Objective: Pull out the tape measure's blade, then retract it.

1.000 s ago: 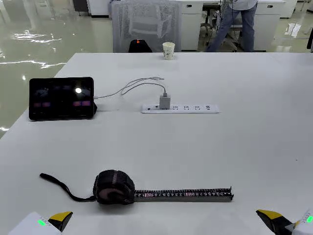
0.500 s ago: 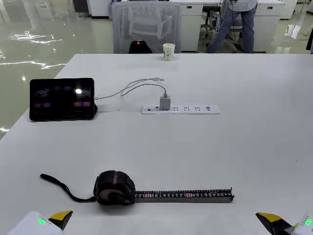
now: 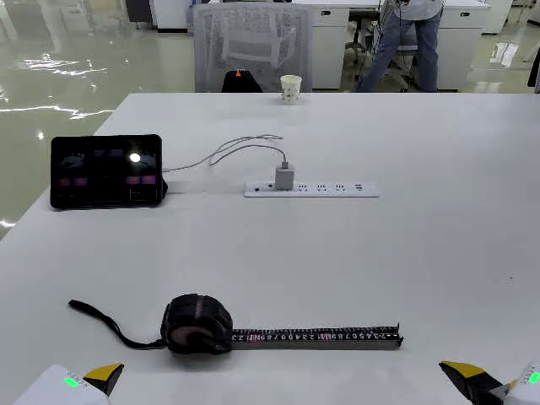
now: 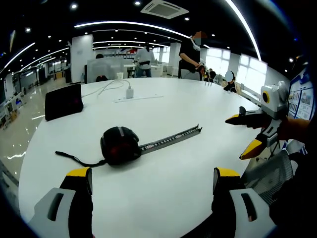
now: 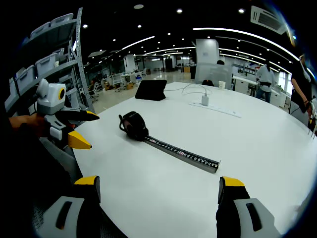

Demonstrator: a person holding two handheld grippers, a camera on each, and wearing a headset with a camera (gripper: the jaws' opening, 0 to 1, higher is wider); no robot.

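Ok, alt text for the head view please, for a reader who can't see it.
A black tape measure lies on a white table with its blade pulled out flat to the right, untouched. Yellow tips of the left gripper and right gripper sit at the bottom corners. Farther back are a tablet, a power strip and a paper cup.

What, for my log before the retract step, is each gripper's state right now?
Left gripper: open, holding nothing.
Right gripper: open, holding nothing.
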